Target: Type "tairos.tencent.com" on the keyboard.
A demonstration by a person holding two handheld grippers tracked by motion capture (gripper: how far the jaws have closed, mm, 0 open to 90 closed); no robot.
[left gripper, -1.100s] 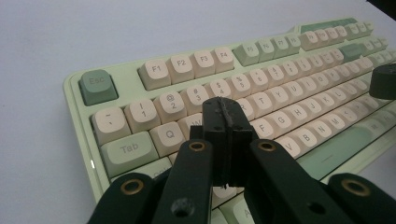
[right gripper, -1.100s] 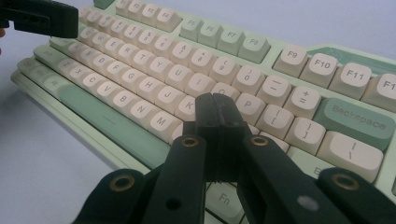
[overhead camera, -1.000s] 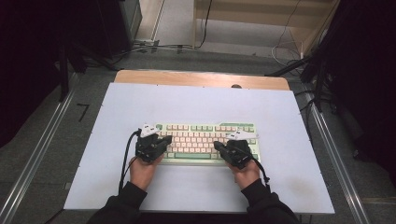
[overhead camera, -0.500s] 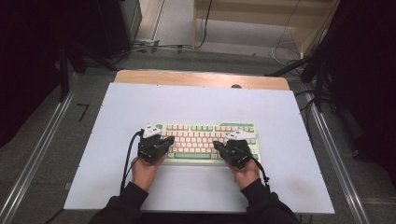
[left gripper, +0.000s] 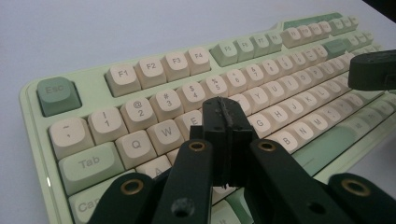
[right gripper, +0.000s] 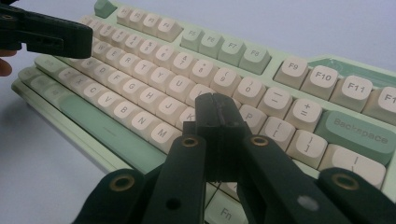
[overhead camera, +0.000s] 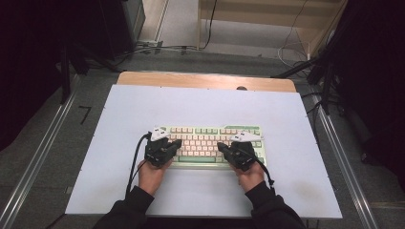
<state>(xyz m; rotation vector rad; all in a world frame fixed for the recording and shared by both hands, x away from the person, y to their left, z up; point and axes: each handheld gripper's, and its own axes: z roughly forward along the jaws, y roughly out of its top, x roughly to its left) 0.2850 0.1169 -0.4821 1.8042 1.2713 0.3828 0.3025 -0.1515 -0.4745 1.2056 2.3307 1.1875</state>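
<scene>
Now the left gripper (overhead camera: 177, 142) sits over the left end of the keyboard (overhead camera: 207, 142), its fingers (left gripper: 224, 122) pressed together with nothing between them, above the E and R keys. The keyboard lies in the middle of the white tabletop (overhead camera: 200, 105), its long side running left to right, with the space bar nearest the person. The right gripper (overhead camera: 220, 146) hovers over the right half, fingers (right gripper: 217, 114) also squeezed together near the K key. Both hands hide some keys, and the tips perhaps touch them.

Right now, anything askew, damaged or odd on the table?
Nothing stands out. The keyboard lies square on the white table, no keys visibly missing. Left gripper and right gripper are both shut over its keys.
</scene>
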